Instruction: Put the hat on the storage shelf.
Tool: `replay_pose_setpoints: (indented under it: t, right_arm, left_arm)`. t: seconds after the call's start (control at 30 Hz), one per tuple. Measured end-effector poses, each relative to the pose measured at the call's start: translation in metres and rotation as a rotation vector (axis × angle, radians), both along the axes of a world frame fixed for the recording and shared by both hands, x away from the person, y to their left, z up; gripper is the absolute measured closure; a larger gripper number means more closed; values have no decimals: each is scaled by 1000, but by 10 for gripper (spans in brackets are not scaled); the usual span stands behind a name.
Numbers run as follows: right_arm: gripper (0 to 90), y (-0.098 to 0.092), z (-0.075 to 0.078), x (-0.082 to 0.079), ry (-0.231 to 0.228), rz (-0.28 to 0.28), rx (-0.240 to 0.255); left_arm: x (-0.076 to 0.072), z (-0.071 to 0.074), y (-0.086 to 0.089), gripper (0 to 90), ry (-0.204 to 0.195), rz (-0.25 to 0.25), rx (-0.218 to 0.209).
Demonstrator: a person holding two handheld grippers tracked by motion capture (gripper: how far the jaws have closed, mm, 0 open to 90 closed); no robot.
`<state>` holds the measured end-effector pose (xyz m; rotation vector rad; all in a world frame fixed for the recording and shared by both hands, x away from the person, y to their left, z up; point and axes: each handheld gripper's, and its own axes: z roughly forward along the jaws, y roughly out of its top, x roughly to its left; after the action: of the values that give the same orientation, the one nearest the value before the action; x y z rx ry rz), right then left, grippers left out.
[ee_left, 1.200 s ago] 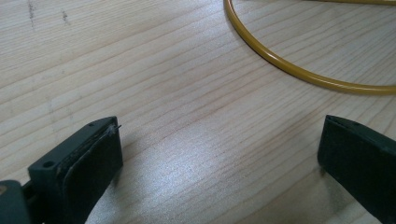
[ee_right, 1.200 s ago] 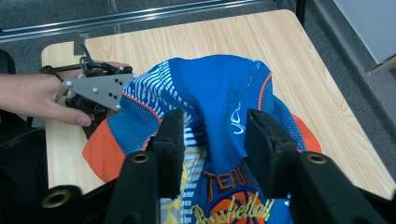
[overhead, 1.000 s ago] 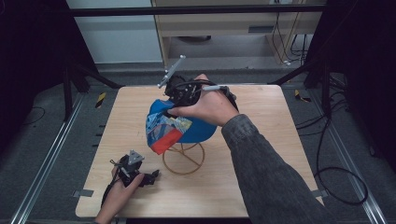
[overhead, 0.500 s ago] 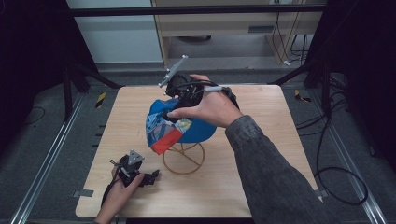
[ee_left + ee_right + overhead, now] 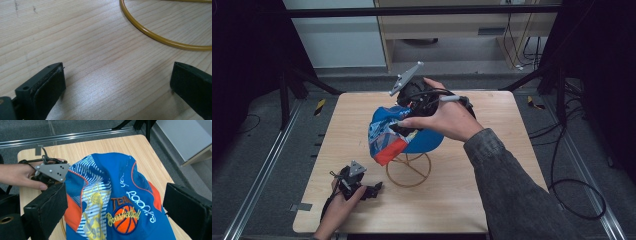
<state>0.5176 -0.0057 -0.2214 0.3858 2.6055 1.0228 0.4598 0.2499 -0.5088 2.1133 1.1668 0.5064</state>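
Observation:
A blue cap (image 5: 389,135) with orange patches and a basketball print (image 5: 107,177) sits on a yellow wire stand (image 5: 408,170) at the middle of the wooden table (image 5: 347,125). My right gripper (image 5: 407,125) hovers at the cap's top with its jaws wide apart. They have just been opening, and the cap lies between them (image 5: 117,205) without the pads pressing on it. At the table's front left my left gripper (image 5: 373,190) rests open on the wood (image 5: 117,85), with the stand's base ring (image 5: 155,37) just ahead of it.
Black frame posts (image 5: 287,85) stand at the table's back corners. A cabinet (image 5: 447,30) is behind the table and cables (image 5: 562,180) lie on the floor at the right. The left hand and its gripper (image 5: 51,171) show beyond the cap in the right gripper view.
The right forearm has shifted slightly over the cap. The cap, the stand and the left gripper have stayed where they were.

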Motion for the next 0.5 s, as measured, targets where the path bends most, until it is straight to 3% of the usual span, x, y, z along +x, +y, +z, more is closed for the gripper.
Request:
replay_pose_setpoints:
  t: [0.5]
  right_arm:
    - [62, -17, 6, -5, -14, -32, 22]
  left_arm:
    - [0, 0, 0, 0, -3, 0, 2]
